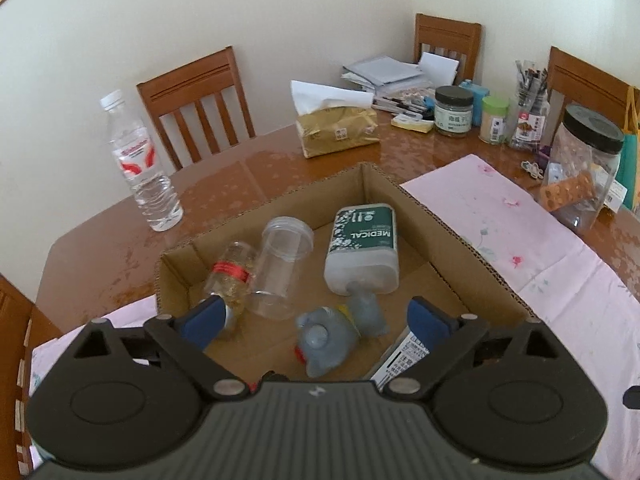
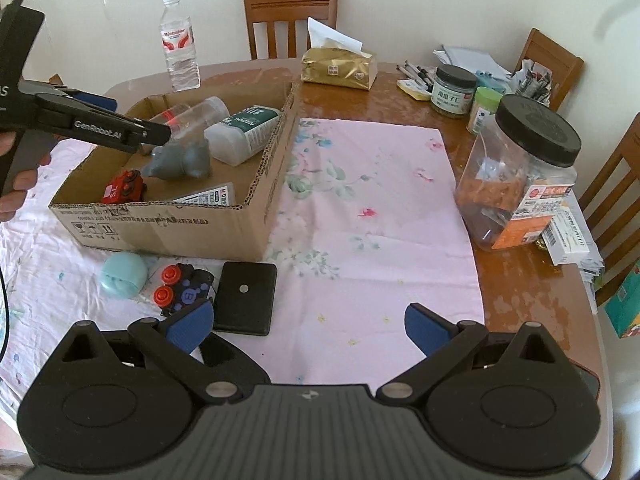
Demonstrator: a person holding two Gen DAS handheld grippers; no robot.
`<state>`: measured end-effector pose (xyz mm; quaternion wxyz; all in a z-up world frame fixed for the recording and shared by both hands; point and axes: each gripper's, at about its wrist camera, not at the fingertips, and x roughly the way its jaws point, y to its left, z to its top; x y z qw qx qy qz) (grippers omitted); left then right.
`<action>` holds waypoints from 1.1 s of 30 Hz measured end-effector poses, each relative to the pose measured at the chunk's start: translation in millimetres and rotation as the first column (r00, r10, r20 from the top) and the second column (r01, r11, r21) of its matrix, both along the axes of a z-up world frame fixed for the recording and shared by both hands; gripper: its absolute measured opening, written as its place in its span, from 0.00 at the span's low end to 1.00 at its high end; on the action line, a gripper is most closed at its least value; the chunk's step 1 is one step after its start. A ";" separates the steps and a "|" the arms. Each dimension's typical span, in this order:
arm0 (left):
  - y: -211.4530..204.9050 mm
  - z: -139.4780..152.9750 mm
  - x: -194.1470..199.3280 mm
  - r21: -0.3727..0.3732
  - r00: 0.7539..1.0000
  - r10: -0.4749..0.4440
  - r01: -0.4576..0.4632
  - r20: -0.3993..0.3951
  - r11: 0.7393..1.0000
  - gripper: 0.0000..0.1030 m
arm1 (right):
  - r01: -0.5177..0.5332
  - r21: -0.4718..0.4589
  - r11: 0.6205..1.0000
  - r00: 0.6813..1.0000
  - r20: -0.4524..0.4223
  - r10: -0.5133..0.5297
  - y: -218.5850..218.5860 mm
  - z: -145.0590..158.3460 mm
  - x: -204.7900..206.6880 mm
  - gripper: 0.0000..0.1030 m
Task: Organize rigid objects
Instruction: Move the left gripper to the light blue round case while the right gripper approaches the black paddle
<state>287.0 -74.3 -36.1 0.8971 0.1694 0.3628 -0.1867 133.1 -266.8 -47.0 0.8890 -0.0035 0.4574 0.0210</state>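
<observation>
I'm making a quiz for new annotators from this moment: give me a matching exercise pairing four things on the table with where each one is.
Things:
1. MEDICAL bottle
2. black case
3. water bottle
4. big black-lidded jar

Places:
A. on the bare wood beyond the cardboard box
B. lying inside the cardboard box
C. at the pink cloth's right edge
D. on the pink cloth in front of the cardboard box

Pairs: 1-B, 2-D, 3-A, 4-C
</observation>
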 end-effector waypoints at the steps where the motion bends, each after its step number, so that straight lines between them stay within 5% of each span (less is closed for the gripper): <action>1: 2.2 1.2 -2.7 -0.005 1.000 0.004 -0.004 -0.001 1.000 0.95 | -0.005 0.001 1.000 1.000 -0.004 0.005 0.5 -1.2 0.9 1.00; 13: 31.2 4.1 -53.3 -0.062 0.997 0.080 -0.081 -0.020 0.995 0.99 | -0.071 -0.024 0.997 0.991 -0.113 0.068 17.5 -43.7 0.5 1.00; 21: 39.8 -19.4 -81.0 0.025 0.991 0.124 -0.123 -0.048 0.992 0.99 | -0.096 -0.049 0.994 0.980 -0.178 0.086 36.8 -70.3 -5.4 1.00; 24: 38.2 -28.0 -89.8 0.081 0.992 0.120 -0.116 -0.040 0.990 0.99 | -0.073 -0.060 0.995 0.980 -0.188 0.061 33.7 -75.9 -4.6 1.00; 33: 46.3 -35.0 -99.7 0.041 0.991 0.103 -0.100 -0.090 0.994 0.99 | 0.064 -0.065 0.996 0.977 -0.198 -0.076 -1.2 -81.0 -7.9 1.00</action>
